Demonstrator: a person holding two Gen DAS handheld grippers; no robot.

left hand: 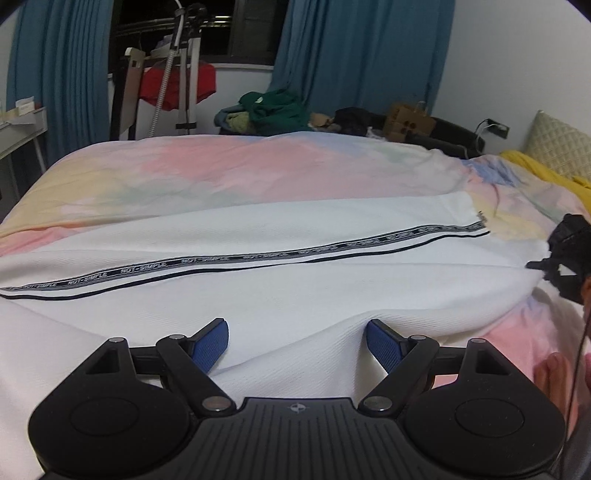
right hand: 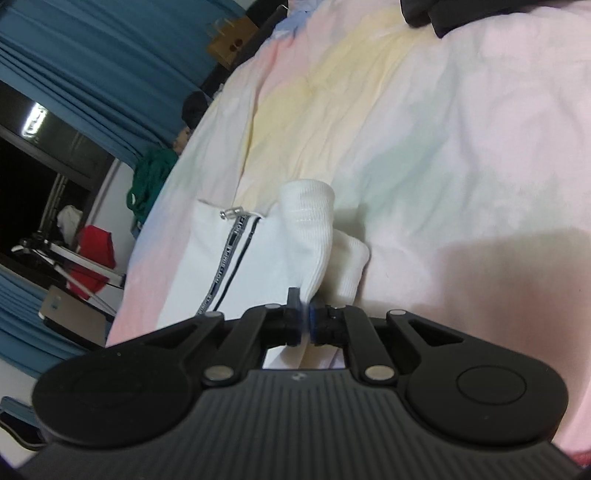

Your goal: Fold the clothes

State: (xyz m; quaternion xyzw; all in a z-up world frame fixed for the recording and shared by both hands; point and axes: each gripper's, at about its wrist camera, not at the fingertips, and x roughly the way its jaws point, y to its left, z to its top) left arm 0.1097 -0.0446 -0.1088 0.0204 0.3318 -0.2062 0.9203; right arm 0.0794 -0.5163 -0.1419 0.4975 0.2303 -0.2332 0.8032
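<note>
A white garment [left hand: 258, 295] with a black lettered stripe lies spread across the pastel bedspread [left hand: 229, 173]. My left gripper [left hand: 297, 341] hangs low over its near edge, open, its blue pads [left hand: 212, 345] wide apart. A soft ridge of white cloth rises between them, and neither pad presses on it. My right gripper [right hand: 304, 317] is shut on the garment's ribbed end [right hand: 310, 229], which stands up, bunched, from the pads. From the left wrist view the right gripper [left hand: 565, 258] shows as a black shape at the garment's far right end.
Green clothes [left hand: 277, 109] and a cardboard box [left hand: 406, 122] lie beyond the bed's far edge. Blue curtains [left hand: 362, 51] and a rack with a red garment [left hand: 173, 85] stand behind. A yellow blanket [left hand: 546, 173] and a pillow lie at the right. A dark garment [right hand: 461, 14] lies on the bed.
</note>
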